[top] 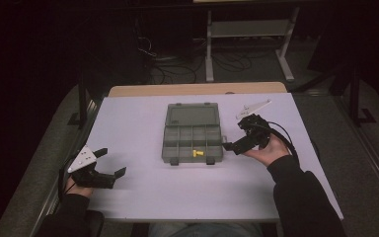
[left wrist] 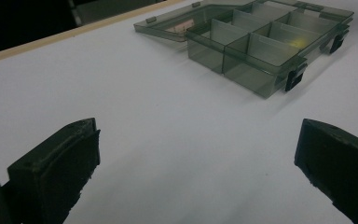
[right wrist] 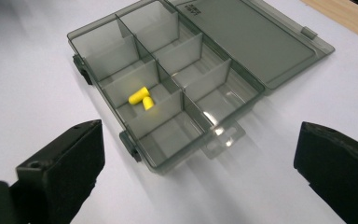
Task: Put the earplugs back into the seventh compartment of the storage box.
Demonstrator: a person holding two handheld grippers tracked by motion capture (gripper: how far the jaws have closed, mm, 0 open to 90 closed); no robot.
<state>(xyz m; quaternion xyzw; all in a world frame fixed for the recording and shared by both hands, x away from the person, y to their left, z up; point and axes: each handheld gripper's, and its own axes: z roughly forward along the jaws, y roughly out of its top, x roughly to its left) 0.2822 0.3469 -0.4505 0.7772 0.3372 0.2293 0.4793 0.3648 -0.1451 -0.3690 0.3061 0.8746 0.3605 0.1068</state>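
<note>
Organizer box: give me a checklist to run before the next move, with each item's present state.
1. Organizer box lid open flat: ok.
2. Yellow earplugs in one compartment: ok.
3. Other compartments empty: ok.
4. Right gripper open, holding nothing: ok.
5. Left gripper open, well apart from the box: ok.
6. Front latches unbroken: cannot tell.
</note>
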